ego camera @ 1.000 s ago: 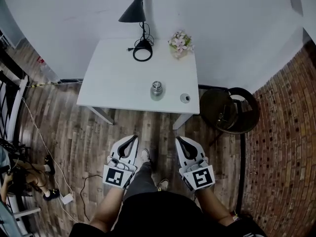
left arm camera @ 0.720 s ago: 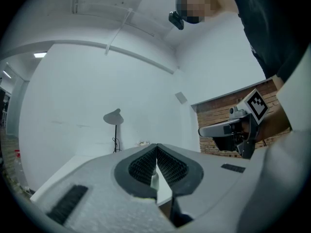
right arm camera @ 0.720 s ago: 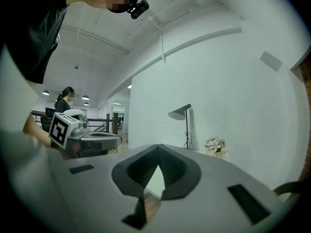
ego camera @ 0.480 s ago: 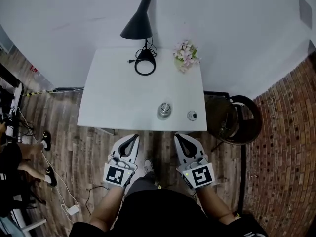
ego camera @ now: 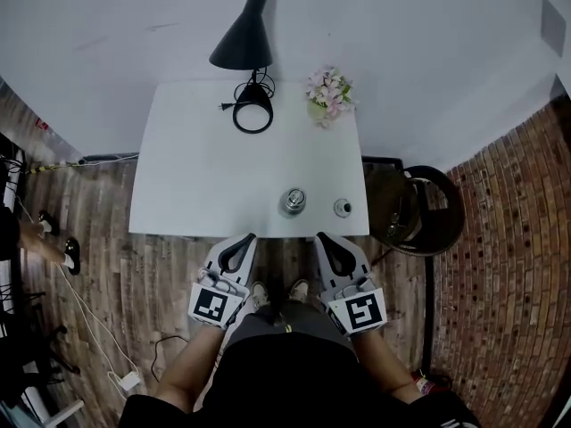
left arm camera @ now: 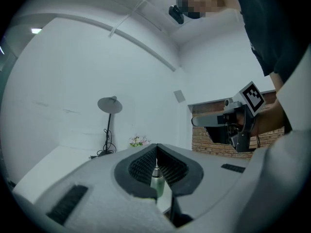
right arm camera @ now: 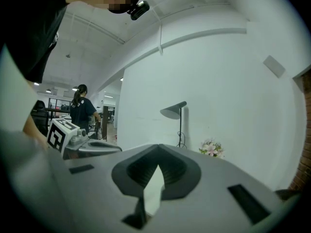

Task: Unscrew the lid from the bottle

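Note:
A small metal bottle (ego camera: 293,201) stands upright near the front edge of the white table (ego camera: 205,176). Just to its right lies a small round cap-like piece (ego camera: 343,207). My left gripper (ego camera: 247,238) hangs in front of the table edge, left of the bottle, shut and empty. My right gripper (ego camera: 320,237) is level with it on the right, also shut and empty. In the left gripper view the bottle (left arm camera: 156,179) shows through the gap below the closed jaws, and the right gripper (left arm camera: 233,126) is off to the side. Neither gripper touches the bottle.
A black desk lamp (ego camera: 243,43) and a small pot of pink flowers (ego camera: 326,91) stand at the table's back. A dark round chair (ego camera: 417,205) sits to the right of the table by the brick wall (ego camera: 508,266). Cables (ego camera: 98,328) lie on the wooden floor at left.
The table has drawn closer in the head view, and both grippers now sit just short of its front edge. Both stay shut and empty.

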The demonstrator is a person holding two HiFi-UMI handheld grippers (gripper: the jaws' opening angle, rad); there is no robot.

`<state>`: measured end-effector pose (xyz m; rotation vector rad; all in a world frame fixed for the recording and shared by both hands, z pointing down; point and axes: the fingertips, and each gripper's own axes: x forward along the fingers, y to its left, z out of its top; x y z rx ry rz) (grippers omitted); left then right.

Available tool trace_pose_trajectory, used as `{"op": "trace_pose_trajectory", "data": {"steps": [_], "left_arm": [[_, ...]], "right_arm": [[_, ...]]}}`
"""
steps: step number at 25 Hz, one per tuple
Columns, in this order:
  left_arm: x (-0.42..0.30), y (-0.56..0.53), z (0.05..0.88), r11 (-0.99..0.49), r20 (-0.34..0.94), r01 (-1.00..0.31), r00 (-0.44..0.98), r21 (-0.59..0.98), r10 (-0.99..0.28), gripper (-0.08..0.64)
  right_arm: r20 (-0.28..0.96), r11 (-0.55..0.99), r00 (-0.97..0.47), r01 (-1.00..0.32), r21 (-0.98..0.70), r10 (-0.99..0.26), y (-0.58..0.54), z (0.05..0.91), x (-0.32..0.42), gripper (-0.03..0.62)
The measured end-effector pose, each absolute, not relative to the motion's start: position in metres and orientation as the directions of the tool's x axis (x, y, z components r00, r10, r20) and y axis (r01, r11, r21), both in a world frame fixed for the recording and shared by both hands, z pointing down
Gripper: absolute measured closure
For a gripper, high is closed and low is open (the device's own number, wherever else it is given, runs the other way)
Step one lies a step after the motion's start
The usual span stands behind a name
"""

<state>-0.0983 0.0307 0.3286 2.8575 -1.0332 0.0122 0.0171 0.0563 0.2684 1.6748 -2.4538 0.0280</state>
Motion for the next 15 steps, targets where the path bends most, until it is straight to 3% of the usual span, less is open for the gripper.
{"op": "trace_pose_trajectory", "data": {"steps": [15], "left_arm": [[-0.048,0.015,0.382,-0.774,0.088,-0.631,0.775,0.054,-0.625,0.537]], "right_arm": [[0.196,0.417,-0.393,-0.903,0.099,-0.898,0.009,0.306,0.049,0.58]]}}
